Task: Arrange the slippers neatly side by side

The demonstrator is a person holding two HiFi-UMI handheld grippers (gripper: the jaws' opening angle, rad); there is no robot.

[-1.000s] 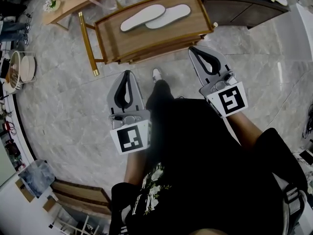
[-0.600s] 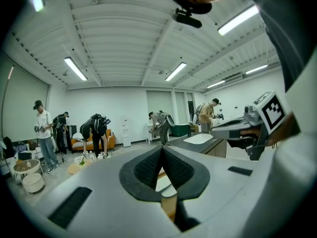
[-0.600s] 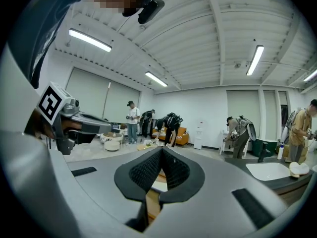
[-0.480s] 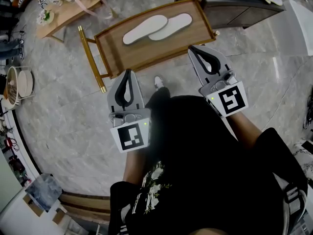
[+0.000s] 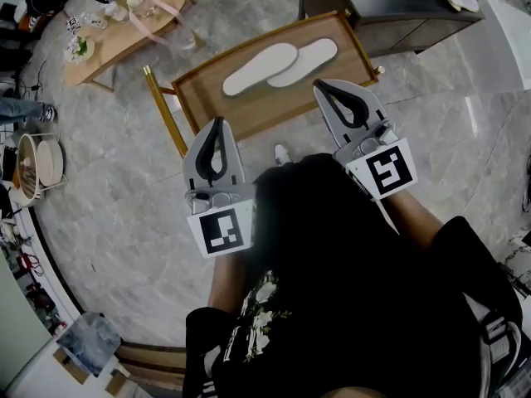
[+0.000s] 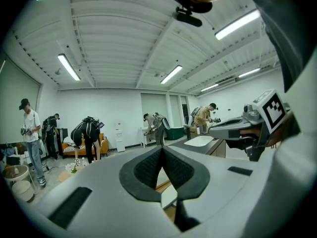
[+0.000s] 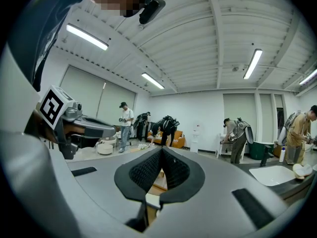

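Two white slippers lie on a wooden tray table. The first slipper and the second slipper are flat, long and round at the ends. They lie side by side on a slant and touch each other along their sides. They are in the far half of the tray table, and the second slipper reaches close to its far right corner.

The left gripper is over the near left corner of the tray table. Its jaws are pressed tight together with nothing between them. The right gripper is over the near right part, just beside the second slipper in the head view. Its jaws are pressed together too and hold nothing.

The tray table stands on a grey stone floor, with a dark cabinet behind it.
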